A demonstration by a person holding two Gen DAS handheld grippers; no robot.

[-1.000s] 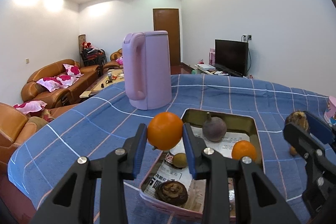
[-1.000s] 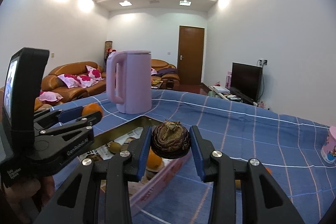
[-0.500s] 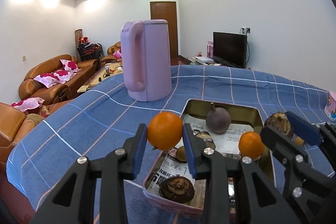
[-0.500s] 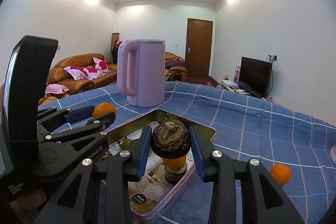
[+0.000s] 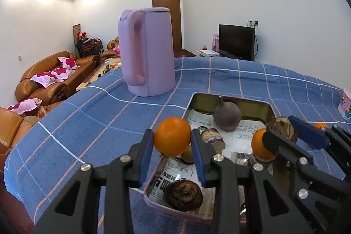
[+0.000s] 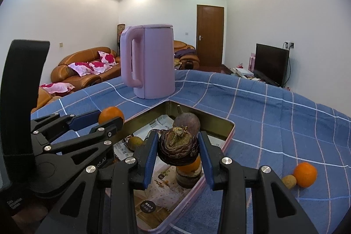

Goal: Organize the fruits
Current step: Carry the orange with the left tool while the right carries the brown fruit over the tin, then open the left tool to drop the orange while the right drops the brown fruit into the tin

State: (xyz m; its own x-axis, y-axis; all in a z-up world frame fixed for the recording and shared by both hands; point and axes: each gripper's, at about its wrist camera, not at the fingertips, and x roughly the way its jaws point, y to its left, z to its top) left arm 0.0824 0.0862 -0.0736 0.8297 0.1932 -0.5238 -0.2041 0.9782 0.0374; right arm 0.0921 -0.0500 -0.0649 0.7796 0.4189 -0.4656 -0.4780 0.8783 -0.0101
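Fruit sorting mid-go: left gripper (image 5: 172,140) has its blue pads squeezed on an orange (image 5: 172,139) and holds it in the air just over the near-left edge of the pink-rimmed tin tray (image 5: 269,108), which sits on the blue checked tablecloth (image 5: 87,115) in front of a lilac kettle (image 5: 147,52). Right gripper (image 6: 178,147) is clamped on a brown, layered, mangosteen-looking fruit (image 6: 178,146), hanging over the tray right above a second orange (image 6: 190,166) perched on a brown stump-like piece. Tray's lined with newspaper and also has a round purple fruit (image 5: 227,116), another dark brown fruit (image 5: 183,192) at the near end and a small green one (image 6: 135,143), while a loose orange (image 6: 305,171) and a little brownish fruit (image 6: 288,181) touch each other on the cloth off to the right.
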